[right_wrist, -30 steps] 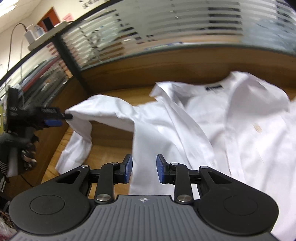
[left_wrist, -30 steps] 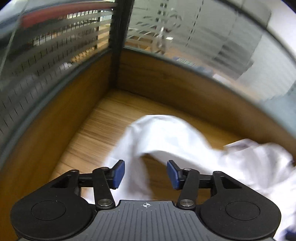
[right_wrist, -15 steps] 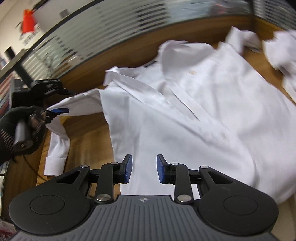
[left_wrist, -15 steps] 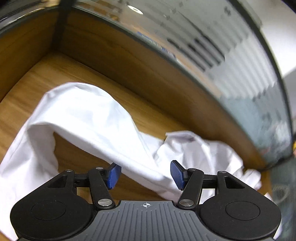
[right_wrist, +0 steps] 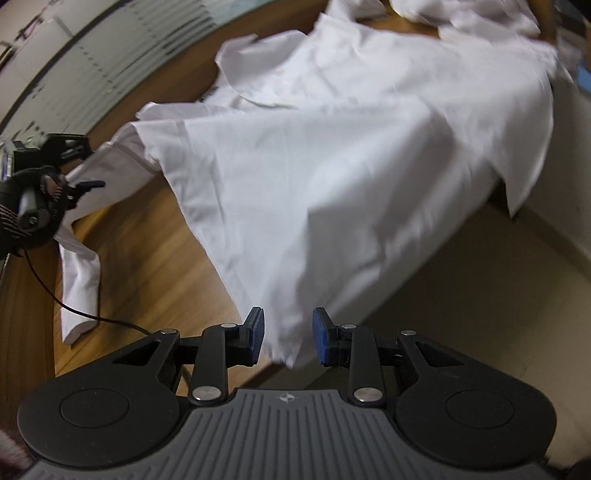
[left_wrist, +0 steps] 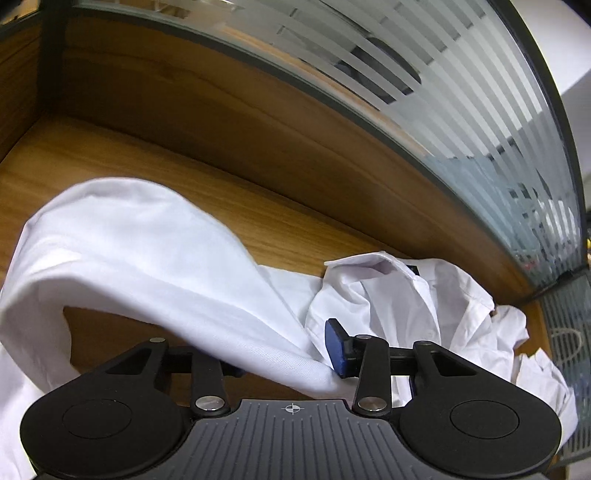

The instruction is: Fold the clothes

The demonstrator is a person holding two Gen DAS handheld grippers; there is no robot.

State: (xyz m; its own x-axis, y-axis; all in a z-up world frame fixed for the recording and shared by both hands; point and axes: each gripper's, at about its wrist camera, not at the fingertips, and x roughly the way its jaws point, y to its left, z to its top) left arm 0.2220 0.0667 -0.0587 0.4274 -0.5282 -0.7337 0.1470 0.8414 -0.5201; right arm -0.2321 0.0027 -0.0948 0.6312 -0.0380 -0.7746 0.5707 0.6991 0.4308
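A white long-sleeved shirt (right_wrist: 332,155) lies spread on the wooden table (right_wrist: 147,266), its hem hanging over the near edge. Its sleeve (left_wrist: 155,266) arches up off the table in the left wrist view, and the collar (left_wrist: 384,266) lies crumpled to the right. My left gripper (left_wrist: 288,360) is open with the sleeve lying between its fingers; the left pad is hidden by cloth. It also shows in the right wrist view (right_wrist: 79,181), beside the sleeve. My right gripper (right_wrist: 288,341) is open, with the shirt's lower hem corner between its pads.
A wooden wall (left_wrist: 258,133) topped by striped frosted glass (left_wrist: 443,96) bounds the table at the back and left. A black cable (right_wrist: 85,314) runs over the table's left part. More white cloth (right_wrist: 480,18) lies at the far right. The floor (right_wrist: 480,302) lies beyond the table's near edge.
My left gripper has closed in on the sleeve, which now lies between its fingers. My right gripper has swung down to the shirt's hem at the table edge.
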